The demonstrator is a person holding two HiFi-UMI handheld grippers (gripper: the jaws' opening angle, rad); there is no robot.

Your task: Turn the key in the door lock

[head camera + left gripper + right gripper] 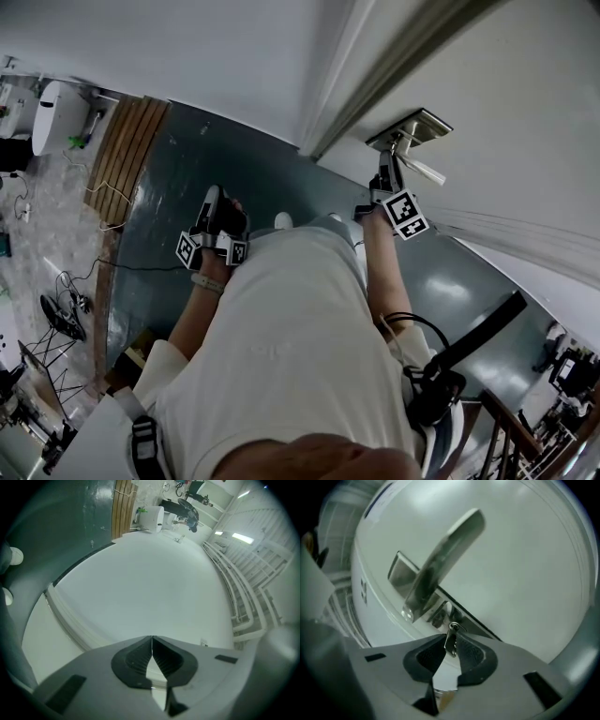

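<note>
The silver key (451, 641) sticks out of the lock just under the metal door handle (445, 559), on the long lock plate (401, 571) of the white door (525, 573). My right gripper (450, 639) is shut on the key's head, one pad pressing on each side. In the head view the right gripper (385, 176) reaches up to the plate (412, 129) below the handle (424, 172). My left gripper (212, 197) hangs away from the door over the dark floor. In its own view the left gripper (152, 641) is shut with nothing between its tips.
The door frame (375, 84) runs diagonally beside the lock. A wooden slatted board (127, 150) and a white appliance (61, 112) lie far left, with cables (66, 300) on the floor. A stair railing (525, 431) stands at the bottom right. My torso fills the lower middle.
</note>
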